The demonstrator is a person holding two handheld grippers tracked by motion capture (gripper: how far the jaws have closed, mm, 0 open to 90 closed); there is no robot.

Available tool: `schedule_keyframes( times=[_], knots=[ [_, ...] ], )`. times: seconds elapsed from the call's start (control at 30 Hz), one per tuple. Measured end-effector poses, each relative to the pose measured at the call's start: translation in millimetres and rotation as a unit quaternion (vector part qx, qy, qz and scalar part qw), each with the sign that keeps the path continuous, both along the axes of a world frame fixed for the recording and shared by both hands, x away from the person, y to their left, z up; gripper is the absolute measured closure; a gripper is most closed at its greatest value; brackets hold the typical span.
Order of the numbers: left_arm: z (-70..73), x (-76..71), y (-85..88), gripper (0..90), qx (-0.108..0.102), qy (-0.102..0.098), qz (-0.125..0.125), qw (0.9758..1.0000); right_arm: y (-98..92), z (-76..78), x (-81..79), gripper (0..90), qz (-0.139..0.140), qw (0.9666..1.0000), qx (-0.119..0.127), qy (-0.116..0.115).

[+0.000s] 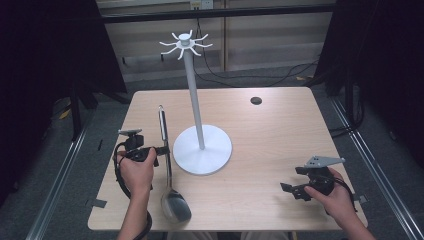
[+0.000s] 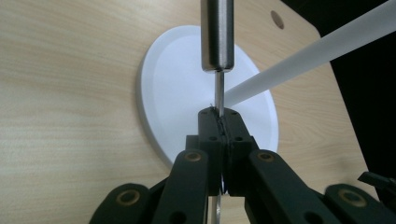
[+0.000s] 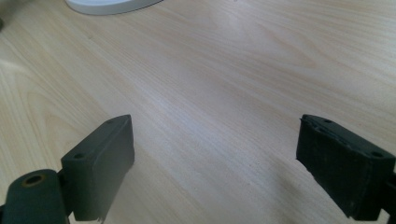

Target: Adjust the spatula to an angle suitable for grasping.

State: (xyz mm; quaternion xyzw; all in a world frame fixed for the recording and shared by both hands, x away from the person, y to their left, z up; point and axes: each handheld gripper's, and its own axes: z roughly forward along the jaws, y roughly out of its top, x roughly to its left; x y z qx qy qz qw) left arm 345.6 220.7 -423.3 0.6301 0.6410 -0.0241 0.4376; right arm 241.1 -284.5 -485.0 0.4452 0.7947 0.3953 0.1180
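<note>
on the wooden table [image 1: 280, 130], left hand-held gripper [image 1: 161, 150] pinches the ladle [image 1: 169, 175] handle; right hand-held gripper [image 1: 289, 190] gapes empty.

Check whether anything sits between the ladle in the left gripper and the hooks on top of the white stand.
Nothing visible does. The left gripper is shut on the thin neck of the ladle, right beside the stand's round base. The space up along the pole to the hooks is open; the right gripper rests far off, fingers apart.

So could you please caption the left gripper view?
Left gripper shut on a ladle's thin stem, over the white stand.
</note>
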Motion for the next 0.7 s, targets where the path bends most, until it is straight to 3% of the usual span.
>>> schedule_keyframes(
  times=[0.17, 0.23, 0.43, 0.7],
  knots=[
    [1.6, -2.0, 1.0, 88.9, 0.0, -0.013, -0.008, 0.9999, -1.0, -0.5, 0.1, 11.2, -0.001, 1.0, -0.001, -0.001],
    [2.9, -2.8, 1.3, 88.9, -0.002, -0.029, -0.019, 0.9994, -0.9, -0.3, 0.0, 11.2, 0.0, 1.0, -0.001, -0.001],
    [9.9, -5.2, -1.3, 88.9, 0.003, -0.052, -0.033, 0.9981, -0.4, -0.3, 0.0, 11.2, -0.001, 1.0, -0.001, 0.0],
    [16.4, -6.4, -2.2, 88.9, -0.002, -0.066, -0.043, 0.9969, 0.0, -1.1, 0.4, 11.2, -0.001, 1.0, -0.001, 0.0]
  ],
)
